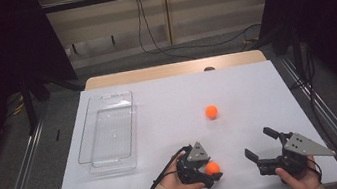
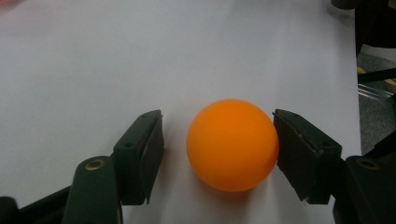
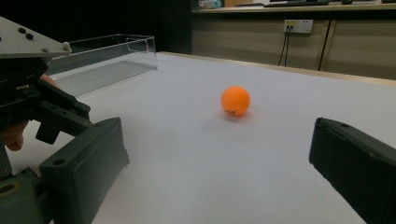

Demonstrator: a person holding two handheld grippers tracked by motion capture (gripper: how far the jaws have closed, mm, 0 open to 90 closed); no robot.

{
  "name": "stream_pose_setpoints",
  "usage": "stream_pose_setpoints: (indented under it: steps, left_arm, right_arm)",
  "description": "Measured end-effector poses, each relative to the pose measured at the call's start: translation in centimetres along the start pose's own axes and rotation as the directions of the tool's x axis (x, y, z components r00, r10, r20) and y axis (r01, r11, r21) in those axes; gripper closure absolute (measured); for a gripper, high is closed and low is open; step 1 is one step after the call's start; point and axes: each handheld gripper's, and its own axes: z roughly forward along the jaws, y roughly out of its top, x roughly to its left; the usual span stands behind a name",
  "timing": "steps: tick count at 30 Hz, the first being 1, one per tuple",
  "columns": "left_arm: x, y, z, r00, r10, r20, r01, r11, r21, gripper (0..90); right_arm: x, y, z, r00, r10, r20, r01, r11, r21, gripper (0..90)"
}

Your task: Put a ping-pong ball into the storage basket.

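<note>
Grey floor with trailing cables and dark curtains surround the white-covered table point(image 1: 237, 94), whose wooden edge shows at the far side. On its left sits a clear plastic tray point(image 1: 107, 133). Near the front edge the left tool point(image 1: 207, 169) brackets an orange ball point(image 2: 232, 144), one pad touching, the other apart. The right tool point(image 1: 261, 144) is spread wide, with a second orange ball point(image 3: 235, 101) beyond it.

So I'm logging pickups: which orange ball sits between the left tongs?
The near orange ball, at the table's front edge between the left tongs; the far orange ball lies mid-table, alone.
</note>
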Motion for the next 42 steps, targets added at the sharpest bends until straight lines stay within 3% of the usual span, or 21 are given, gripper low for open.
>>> stream_pose_setpoints:
  steps: [22, 23, 42]
  left_arm:
    - [-0.04, 0.00, -0.14, 0.9992, 0.033, -0.022, -0.032, 0.9994, 0.010, 49.2]
    - [-0.09, 0.04, -0.19, 0.9987, 0.034, -0.037, -0.034, 0.9993, 0.017, 50.1]
    - [0.16, 0.03, -0.28, 0.9999, -0.005, -0.010, 0.005, 1.0000, 0.001, 50.8]
  right_arm:
    - [0.00, 0.00, -0.01, 1.0000, 0.002, 0.001, -0.002, 1.000, -0.001, 3.0]
    - [0.00, 0.00, -0.01, 1.0000, 0.002, 0.001, -0.002, 1.000, -0.001, 3.0]
    - [-0.01, 0.01, -0.01, 1.0000, 0.004, 0.001, -0.004, 1.000, -0.002, 3.1]
